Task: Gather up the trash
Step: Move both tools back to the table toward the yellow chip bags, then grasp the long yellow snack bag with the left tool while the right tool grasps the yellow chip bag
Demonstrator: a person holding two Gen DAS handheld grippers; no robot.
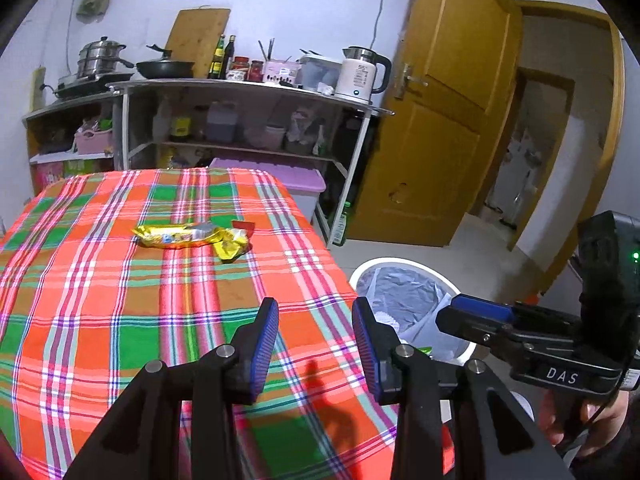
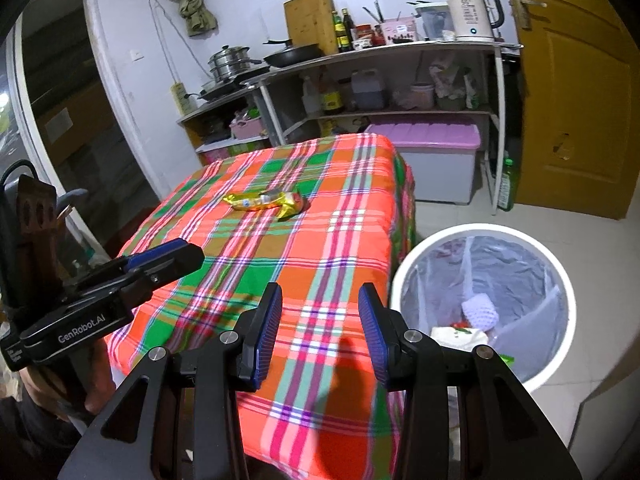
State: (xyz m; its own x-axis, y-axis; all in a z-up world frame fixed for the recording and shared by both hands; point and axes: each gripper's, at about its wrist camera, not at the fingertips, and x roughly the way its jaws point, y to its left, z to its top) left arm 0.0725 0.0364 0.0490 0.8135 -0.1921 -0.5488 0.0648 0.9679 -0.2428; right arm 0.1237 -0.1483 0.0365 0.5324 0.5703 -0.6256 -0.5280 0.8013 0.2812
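Yellow wrappers (image 1: pixel 192 236) lie mid-table on the plaid cloth (image 1: pixel 100 280), well ahead of both grippers. The left gripper (image 1: pixel 315 344) and right gripper (image 2: pixel 320 332) hang over the near edge, jaws apart, empty. The bin (image 2: pixel 480 240) stands beside the table, right of them

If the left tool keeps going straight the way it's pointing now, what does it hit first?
Probably the checked tablecloth: the open, empty left tool tilts down at bare cloth, well short of the yellow wrappers. Nothing stands between, though depth is hard to judge.
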